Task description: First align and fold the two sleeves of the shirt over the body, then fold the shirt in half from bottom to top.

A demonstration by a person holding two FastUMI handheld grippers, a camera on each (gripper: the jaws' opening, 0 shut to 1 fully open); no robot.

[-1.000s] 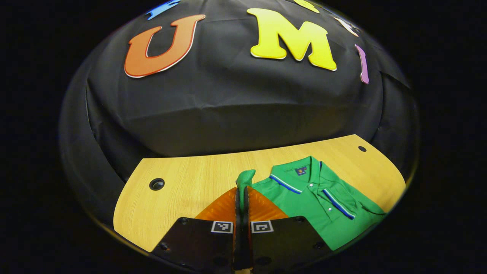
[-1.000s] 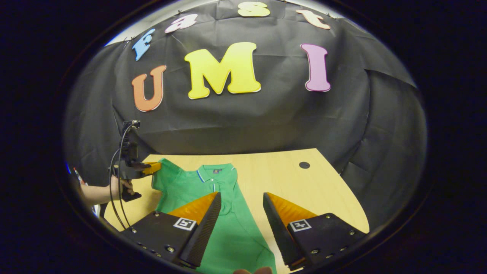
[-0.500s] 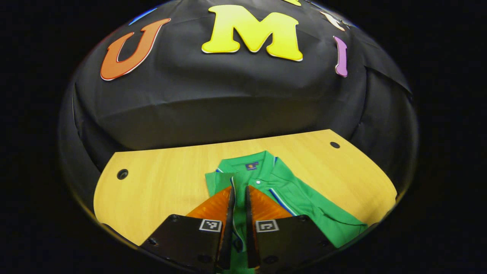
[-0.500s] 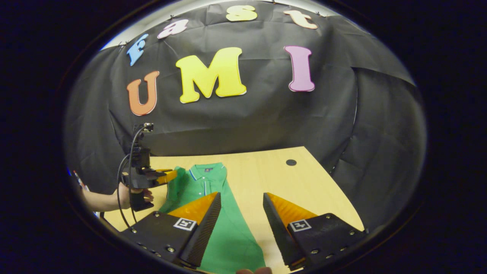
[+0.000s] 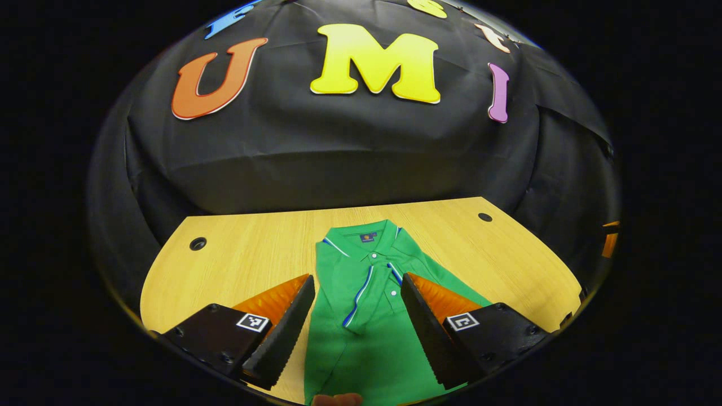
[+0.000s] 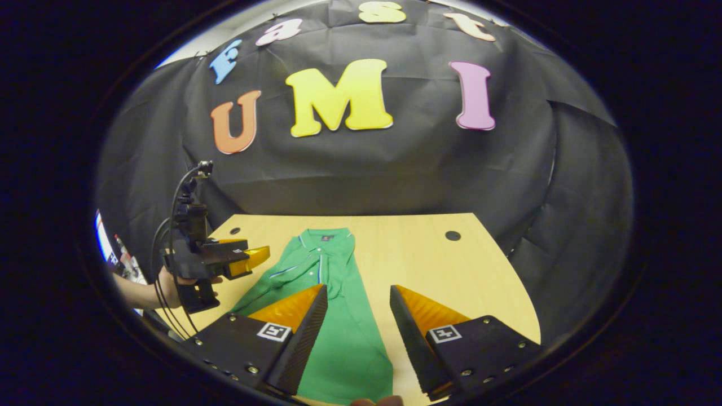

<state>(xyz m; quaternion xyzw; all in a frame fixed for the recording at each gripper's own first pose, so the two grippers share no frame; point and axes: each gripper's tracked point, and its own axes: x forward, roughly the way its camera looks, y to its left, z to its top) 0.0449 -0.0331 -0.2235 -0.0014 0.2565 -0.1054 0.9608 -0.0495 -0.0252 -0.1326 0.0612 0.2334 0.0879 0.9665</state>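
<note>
Left claw is hanging with jaws apart, gripping nothing, above the shirt at lower centre. Right claw is likewise gaping. The shirt is lying lengthwise on the tabletop, collar far, hem nearest both claws.

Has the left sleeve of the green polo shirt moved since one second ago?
Yes. The sleeve was pinched up at the shirt's edge, left of the collar; now it lies folded over the body, below the collar, and the left gripper is open.
</note>
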